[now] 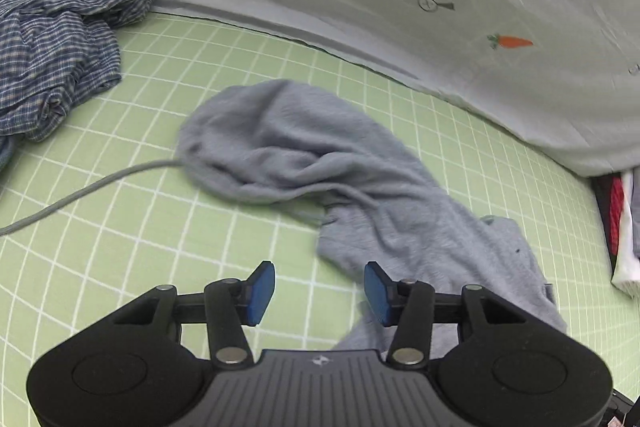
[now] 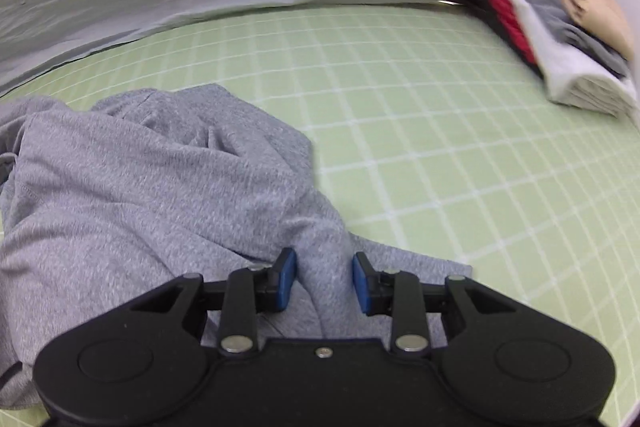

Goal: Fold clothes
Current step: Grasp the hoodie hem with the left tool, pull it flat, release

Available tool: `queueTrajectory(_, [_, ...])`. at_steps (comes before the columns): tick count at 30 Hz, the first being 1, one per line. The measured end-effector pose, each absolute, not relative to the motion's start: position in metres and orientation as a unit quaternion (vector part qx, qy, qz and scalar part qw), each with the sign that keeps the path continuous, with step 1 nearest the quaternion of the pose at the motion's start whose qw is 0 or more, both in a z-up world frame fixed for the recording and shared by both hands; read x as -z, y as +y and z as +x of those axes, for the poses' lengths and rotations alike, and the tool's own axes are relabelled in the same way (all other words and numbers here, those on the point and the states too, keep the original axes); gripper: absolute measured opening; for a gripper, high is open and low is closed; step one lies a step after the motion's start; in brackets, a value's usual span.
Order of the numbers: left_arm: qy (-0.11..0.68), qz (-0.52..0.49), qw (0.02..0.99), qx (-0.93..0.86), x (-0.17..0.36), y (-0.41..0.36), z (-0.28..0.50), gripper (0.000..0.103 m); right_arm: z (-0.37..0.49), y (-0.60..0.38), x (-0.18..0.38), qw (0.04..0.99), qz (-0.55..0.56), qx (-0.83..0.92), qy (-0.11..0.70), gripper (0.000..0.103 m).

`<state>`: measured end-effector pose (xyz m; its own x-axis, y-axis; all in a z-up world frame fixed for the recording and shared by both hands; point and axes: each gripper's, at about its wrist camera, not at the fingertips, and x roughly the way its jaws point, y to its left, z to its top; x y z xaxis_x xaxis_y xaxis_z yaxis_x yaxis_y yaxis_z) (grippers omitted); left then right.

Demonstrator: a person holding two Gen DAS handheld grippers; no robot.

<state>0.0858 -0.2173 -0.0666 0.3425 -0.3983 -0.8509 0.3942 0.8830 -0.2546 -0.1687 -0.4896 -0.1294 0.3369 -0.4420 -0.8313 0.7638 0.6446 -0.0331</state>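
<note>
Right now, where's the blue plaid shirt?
The blue plaid shirt lies crumpled at the far left of the left wrist view, on the green grid mat, left of the grey hoodie.

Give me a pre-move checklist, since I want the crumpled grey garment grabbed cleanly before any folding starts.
1. Left gripper jaws apart: ok.
2. Left gripper holds nothing, green grid mat between its pads: ok.
3. Right gripper straddles a ridge of the crumpled grey knit garment: ok.
4. Right pads pinching the fabric: not ok, gaps remain.
5. Garment spread flat: not ok.
6. Blue checked shirt apart from it: ok.
</note>
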Motion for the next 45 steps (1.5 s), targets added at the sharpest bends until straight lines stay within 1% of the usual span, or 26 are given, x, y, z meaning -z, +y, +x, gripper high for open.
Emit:
queueTrajectory(2, [0.528, 0.006, 0.812, 0.247, 0.071, -0.222, 0.065, 0.052, -0.202, -0.503, 0.129, 0.784, 0.211, 0.402, 0.424, 0.035])
queueTrajectory(3, [0.533, 0.009, 0.808, 0.249, 0.073, -0.224, 0.054, 0.053, -0.213, -0.508, 0.128, 0.779, 0.229, 0.405, 0.419, 0.044])
queueTrajectory(4, [0.538, 0.011, 0.805, 0.249, 0.075, -0.224, 0.042, 0.054, -0.223, -0.513, 0.126, 0.777, 0.246, 0.404, 0.415, 0.050])
queueTrajectory(5, [0.541, 0.013, 0.803, 0.250, 0.075, -0.226, 0.031, 0.055, -0.230, -0.514, 0.123, 0.778, 0.256, 0.403, 0.409, 0.052])
queueTrajectory(7, [0.542, 0.020, 0.802, 0.250, 0.075, -0.229, 0.012, 0.063, -0.244, -0.517, 0.117, 0.780, 0.275, 0.400, 0.396, 0.059])
queueTrajectory(8, [0.541, 0.022, 0.803, 0.249, 0.075, -0.230, 0.003, 0.065, -0.250, -0.518, 0.114, 0.780, 0.282, 0.399, 0.390, 0.061])
queueTrajectory(10, [0.544, 0.015, 0.803, 0.242, 0.077, -0.231, -0.010, 0.069, -0.256, -0.518, 0.110, 0.783, 0.282, 0.398, 0.386, 0.071])
queueTrajectory(11, [0.546, 0.010, 0.803, 0.237, 0.078, -0.232, -0.017, 0.070, -0.259, -0.519, 0.110, 0.785, 0.283, 0.396, 0.384, 0.072])
queueTrajectory(15, [0.558, -0.002, 0.800, 0.220, 0.085, -0.240, -0.034, 0.072, -0.269, -0.527, 0.110, 0.794, 0.269, 0.379, 0.392, 0.074])
queueTrajectory(18, [0.562, -0.006, 0.799, 0.211, 0.093, -0.249, -0.043, 0.076, -0.275, -0.540, 0.110, 0.796, 0.250, 0.374, 0.405, 0.074])
queueTrajectory(21, [0.569, -0.015, 0.797, 0.201, 0.105, -0.257, -0.048, 0.076, -0.287, -0.552, 0.109, 0.795, 0.249, 0.373, 0.408, 0.074])
queueTrajectory(23, [0.571, -0.023, 0.797, 0.196, 0.111, -0.261, -0.050, 0.071, -0.296, -0.558, 0.110, 0.794, 0.249, 0.371, 0.413, 0.074])
queueTrajectory(24, [0.570, -0.027, 0.798, 0.193, 0.114, -0.263, -0.051, 0.057, -0.300, -0.559, 0.112, 0.792, 0.248, 0.371, 0.416, 0.075])
queueTrajectory(25, [0.571, -0.029, 0.798, 0.193, 0.116, -0.264, -0.050, 0.033, -0.304, -0.561, 0.114, 0.790, 0.249, 0.371, 0.420, 0.075])
queueTrajectory(26, [0.570, -0.030, 0.799, 0.191, 0.116, -0.264, -0.050, 0.018, -0.308, -0.562, 0.116, 0.787, 0.250, 0.371, 0.424, 0.075])
queueTrajectory(27, [0.569, -0.031, 0.799, 0.189, 0.117, -0.264, -0.050, 0.006, -0.311, -0.562, 0.119, 0.785, 0.253, 0.371, 0.426, 0.075])
queueTrajectory(32, [0.523, -0.060, 0.830, 0.185, 0.086, -0.242, -0.050, 0.006, -0.314, -0.557, 0.125, 0.776, 0.260, 0.376, 0.433, 0.075])
queueTrajectory(43, [0.491, -0.089, 0.863, 0.079, 0.058, -0.135, -0.018, 0.005, -0.275, -0.514, 0.130, 0.775, 0.240, 0.363, 0.458, 0.074])
queueTrajectory(44, [0.487, -0.092, 0.866, 0.069, 0.055, -0.125, -0.015, 0.005, -0.271, -0.508, 0.128, 0.777, 0.233, 0.361, 0.459, 0.074])
queueTrajectory(45, [0.484, -0.094, 0.868, 0.060, 0.052, -0.116, -0.012, 0.012, -0.268, -0.504, 0.126, 0.780, 0.226, 0.359, 0.461, 0.074])
